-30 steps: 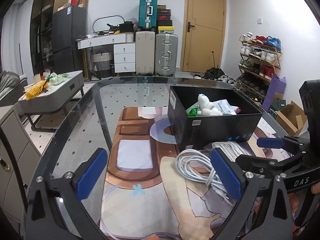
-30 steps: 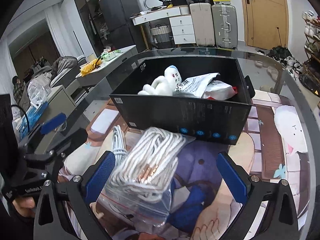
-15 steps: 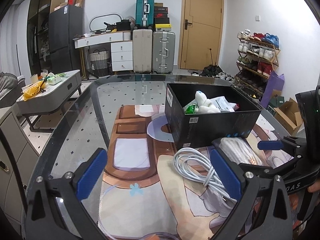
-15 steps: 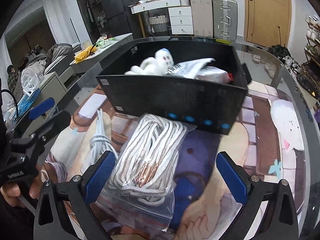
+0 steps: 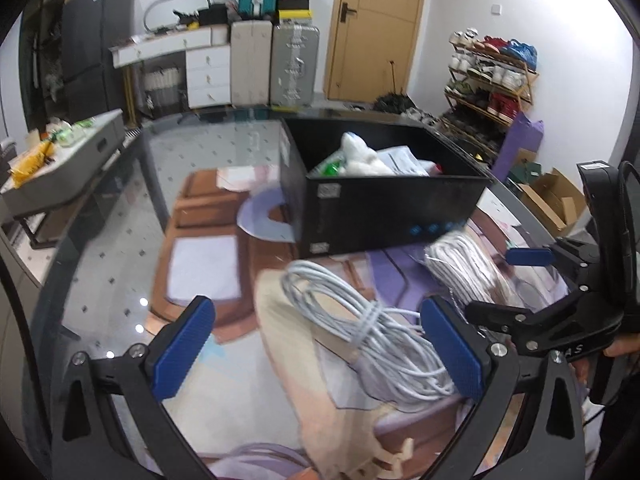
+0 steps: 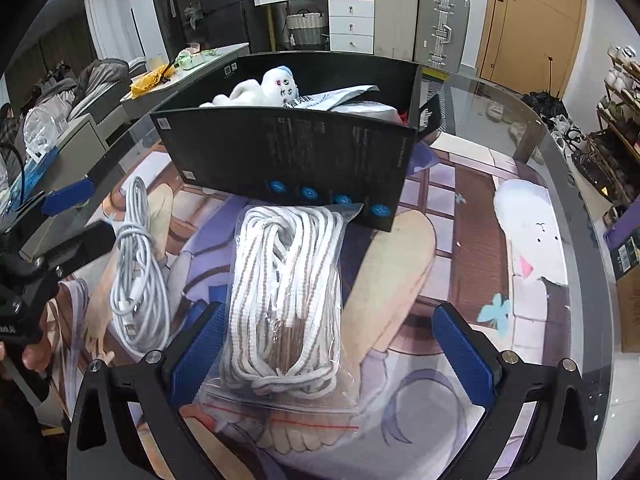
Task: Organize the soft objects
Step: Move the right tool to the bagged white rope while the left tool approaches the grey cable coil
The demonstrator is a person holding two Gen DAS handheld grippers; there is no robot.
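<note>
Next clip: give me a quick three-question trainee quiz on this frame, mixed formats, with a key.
1. True or false: the right gripper is shut on the bagged rope.
2. Which item lies between the fingers of the left gripper? A) the plush toy B) the coiled white cable C) the shoe rack
3. Fill in: the white plush toy sits inside the ____.

Key
1. False: both fingers stand wide apart, with the bag lying on the mat between them.
2. B
3. black box
</note>
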